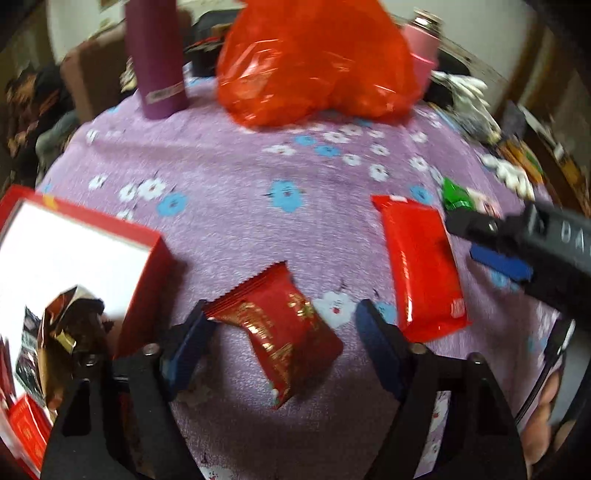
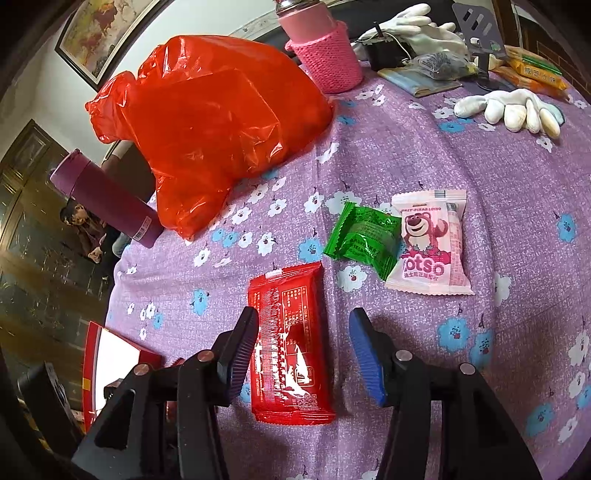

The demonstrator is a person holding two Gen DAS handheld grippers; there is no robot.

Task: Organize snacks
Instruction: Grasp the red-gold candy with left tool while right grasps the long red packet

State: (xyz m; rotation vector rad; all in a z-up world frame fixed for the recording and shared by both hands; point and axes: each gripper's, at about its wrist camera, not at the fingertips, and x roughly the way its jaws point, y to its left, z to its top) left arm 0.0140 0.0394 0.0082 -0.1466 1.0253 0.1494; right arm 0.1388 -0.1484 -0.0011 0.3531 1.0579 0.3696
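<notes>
Left gripper (image 1: 282,339) gapes around a small red snack packet (image 1: 279,339); right gripper (image 2: 303,354) straddles a flat red packet (image 2: 288,343), untouched; red box (image 1: 147,280) beside.

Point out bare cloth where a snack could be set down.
Free: the purple flowered cloth right of the pink bear packet, and between the red plastic bag and the red-gold wrapped snack. Crowded: the back right, around the white gloves.

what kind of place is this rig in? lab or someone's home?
Most likely a home, a living or dining room. The table wears a purple floral cloth, a framed picture hangs on the wall, and household clutter sits around: a pink flask in a knitted sleeve, a red plastic bag.
</notes>
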